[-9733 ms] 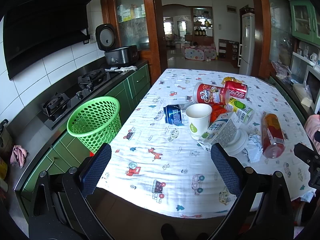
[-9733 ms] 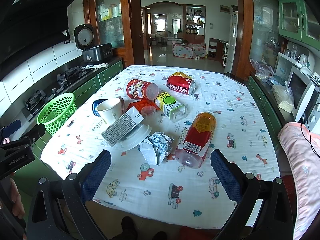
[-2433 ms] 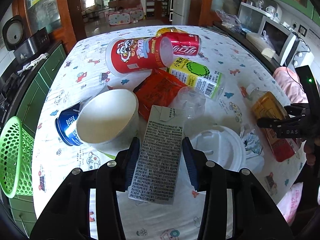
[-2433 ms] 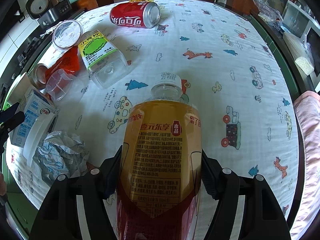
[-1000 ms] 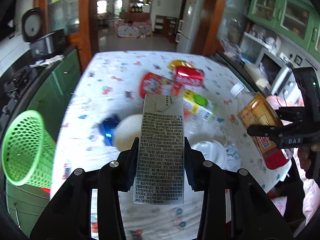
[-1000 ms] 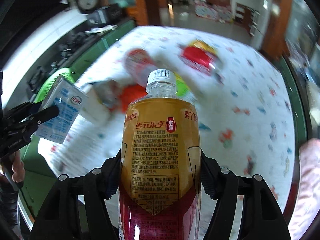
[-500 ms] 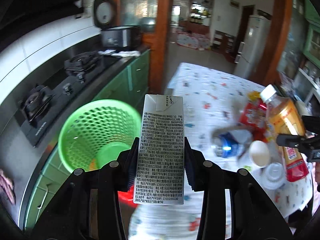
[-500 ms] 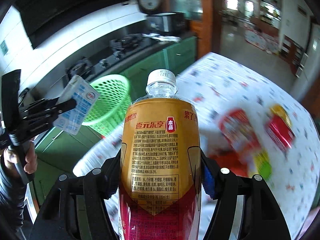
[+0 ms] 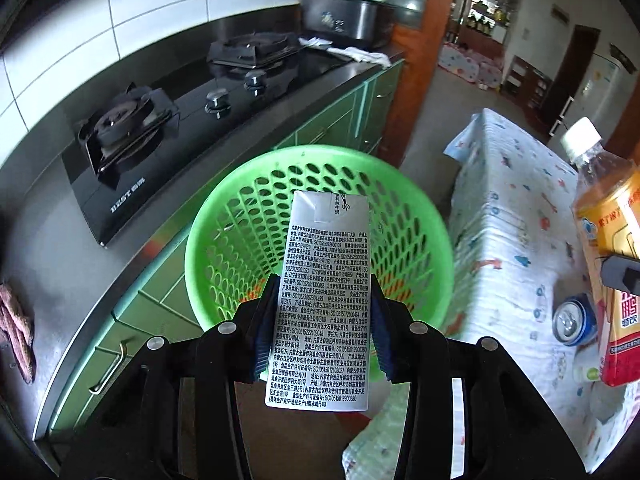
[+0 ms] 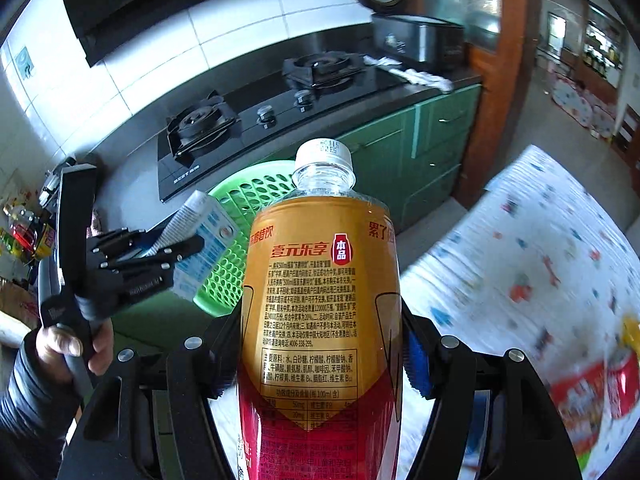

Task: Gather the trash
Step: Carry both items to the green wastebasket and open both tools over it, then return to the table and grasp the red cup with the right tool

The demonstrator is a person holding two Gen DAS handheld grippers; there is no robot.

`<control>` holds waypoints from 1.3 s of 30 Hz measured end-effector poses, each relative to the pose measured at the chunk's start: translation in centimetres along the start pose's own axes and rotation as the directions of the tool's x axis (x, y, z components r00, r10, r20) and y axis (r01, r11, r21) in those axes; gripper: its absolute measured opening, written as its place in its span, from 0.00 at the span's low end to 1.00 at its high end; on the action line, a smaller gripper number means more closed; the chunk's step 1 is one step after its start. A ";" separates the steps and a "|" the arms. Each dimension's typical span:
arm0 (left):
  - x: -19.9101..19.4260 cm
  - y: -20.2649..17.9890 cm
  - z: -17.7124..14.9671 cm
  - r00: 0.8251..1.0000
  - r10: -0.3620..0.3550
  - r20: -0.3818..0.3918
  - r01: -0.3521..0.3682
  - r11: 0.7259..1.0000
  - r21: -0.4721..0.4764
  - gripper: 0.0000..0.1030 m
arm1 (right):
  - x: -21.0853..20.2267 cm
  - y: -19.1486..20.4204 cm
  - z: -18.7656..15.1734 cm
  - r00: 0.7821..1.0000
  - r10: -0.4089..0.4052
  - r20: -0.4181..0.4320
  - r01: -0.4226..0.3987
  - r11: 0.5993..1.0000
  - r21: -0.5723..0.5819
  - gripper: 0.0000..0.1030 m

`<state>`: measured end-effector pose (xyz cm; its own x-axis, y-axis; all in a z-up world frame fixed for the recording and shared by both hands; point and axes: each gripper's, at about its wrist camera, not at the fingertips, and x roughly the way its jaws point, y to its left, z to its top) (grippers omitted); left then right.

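**Green basket beneath a held carton**

Green and perforated, the plastic basket (image 9: 320, 184) stands on the floor between the green kitchen cabinets (image 9: 168, 288) and the cloth-covered table (image 9: 512, 248). The left gripper (image 9: 320, 320) hangs over its mouth with a grey milk carton (image 9: 324, 300) between its blue pads; its jaws are opening, though the pads are still against the carton's sides. In the right wrist view the same carton (image 10: 200, 240) shows tilted above the basket rim (image 10: 248, 184), with a hand (image 10: 76, 348) on the gripper's handle. The right gripper (image 10: 320, 356) is clamped on a tea bottle (image 10: 320, 300), its white cap pointing toward the basket. A blue can (image 9: 572, 320) lies on the table. A gas hob (image 9: 168, 128) sits on the counter behind.
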<state>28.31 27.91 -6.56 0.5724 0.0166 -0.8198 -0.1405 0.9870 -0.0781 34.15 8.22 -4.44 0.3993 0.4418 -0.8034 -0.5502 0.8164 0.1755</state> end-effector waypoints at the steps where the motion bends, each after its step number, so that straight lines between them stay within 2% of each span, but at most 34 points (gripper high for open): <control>1: 0.4 0.6 0.0 1.000 -0.002 -0.005 0.002 1.000 -0.012 0.41 | 0.8 0.4 0.5 1.000 0.008 -0.008 -0.008 1.000 -0.006 0.62; 4: 1.4 1.9 0.2 1.000 -0.008 -0.015 0.008 0.999 -0.036 0.44 | 3.2 1.7 1.8 1.000 0.009 -0.028 -0.010 0.999 -0.037 0.62; 5: 1.5 2.2 0.1 1.000 -0.013 -0.015 0.012 0.999 -0.045 0.53 | 4.1 2.1 2.3 0.999 0.011 -0.039 -0.013 0.999 -0.046 0.62; 6: 1.6 2.6 0.1 1.000 -0.004 -0.012 0.003 0.999 -0.052 0.57 | 4.9 2.4 2.7 0.999 0.014 -0.049 -0.016 0.999 -0.049 0.62; 17: 0.0 5.7 -1.3 1.000 0.010 0.022 -0.007 0.988 -0.152 0.67 | 12.2 4.6 4.2 0.986 0.031 -0.166 -0.048 0.994 -0.098 0.62; 21: -1.0 6.6 -2.0 0.999 0.020 0.039 -0.012 0.981 -0.192 0.70 | 13.3 5.0 4.5 0.984 0.041 -0.174 -0.060 0.993 -0.101 0.67; 23: -1.3 6.9 -2.2 0.999 0.022 0.041 -0.013 0.979 -0.206 0.72 | 13.2 5.2 4.7 0.986 0.043 -0.160 -0.060 0.993 -0.101 0.71; 30: -2.3 6.6 -2.4 0.998 0.034 0.059 -0.021 0.979 -0.203 0.77 | 11.5 5.3 4.7 0.991 0.052 -0.122 -0.066 0.992 -0.110 0.72; 32: -2.7 6.1 -2.4 0.997 0.035 0.067 -0.022 0.981 -0.192 0.77 | 10.3 5.0 4.4 0.993 0.058 -0.105 -0.069 0.992 -0.107 0.75; 39: -4.1 3.4 -2.8 0.995 0.027 0.091 -0.013 0.987 -0.157 0.80 | 5.2 3.0 2.2 0.999 0.025 -0.043 -0.030 0.993 -0.112 0.76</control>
<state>23.21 30.78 -5.03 0.6397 0.0581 -0.7665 -0.2731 0.9493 -0.1560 36.19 13.76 -6.87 0.3530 0.4456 -0.8227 -0.6405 0.7560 0.1347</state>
